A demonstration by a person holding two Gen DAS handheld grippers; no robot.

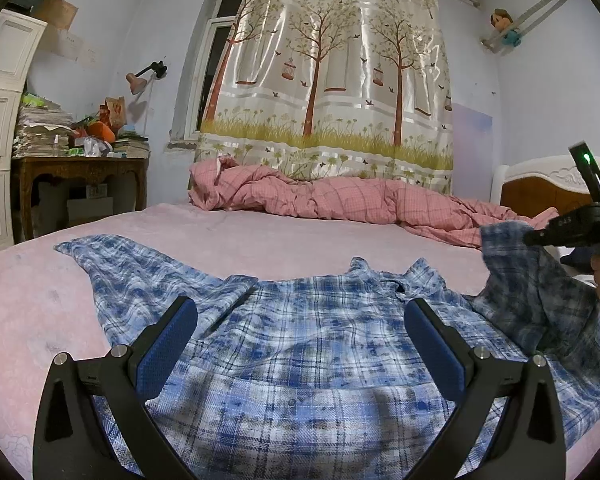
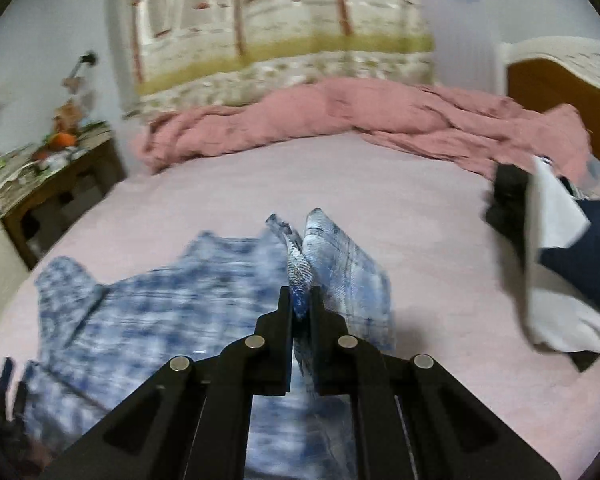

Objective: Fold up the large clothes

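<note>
On the bed (image 1: 260, 236), my right gripper (image 2: 300, 300) clenches the plaid shirt's (image 1: 300, 340) sleeve (image 2: 340, 264) for a first fold; left gripper (image 1: 300, 320) hovers released, most folding undone.

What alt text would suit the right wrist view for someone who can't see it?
A black claw is clamped shut on a fold of a blue plaid shirt, lifting it off a pink bed. A rumpled pink quilt lies along the far edge, below a patterned curtain.

Both wrist cameras looked low and close across the bed (image 1: 260, 232) toward the curtain (image 1: 332, 60), sharing the plaid shirt (image 1: 300, 340)
</note>
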